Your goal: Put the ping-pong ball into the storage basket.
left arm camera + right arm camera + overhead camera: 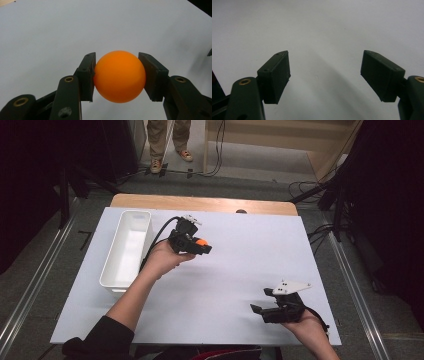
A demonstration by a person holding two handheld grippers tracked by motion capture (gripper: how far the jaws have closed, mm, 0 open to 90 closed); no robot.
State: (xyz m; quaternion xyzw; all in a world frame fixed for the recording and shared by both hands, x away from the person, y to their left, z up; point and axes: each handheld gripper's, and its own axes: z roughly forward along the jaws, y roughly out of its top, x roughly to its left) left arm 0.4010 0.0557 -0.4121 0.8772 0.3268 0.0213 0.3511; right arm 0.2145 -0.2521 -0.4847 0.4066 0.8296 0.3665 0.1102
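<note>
Right gripper [256, 309]: at about 5 o'clock on the table, held low near its front edge, pointing toward 9 o'clock; in the right gripper view [324, 75] its black jaws stand wide apart with nothing but bare surface between them.
Table: white rectangular tabletop [240, 270].
Left gripper [204, 247]: near the centre, slightly toward 11 o'clock, raised in the person's left hand [162, 257]; its jaws pinch a smooth orange ball.
Orange ball [119, 76]: gripped on both sides by the pads, held above the tabletop; in the high view [201, 241] it shows at the gripper's tip.
Bin: long white plastic bin [127, 249], at 9 to 10 o'clock, just beside the left hand.
Person: legs of someone standing [169, 142] at 12 o'clock, beyond the table.
</note>
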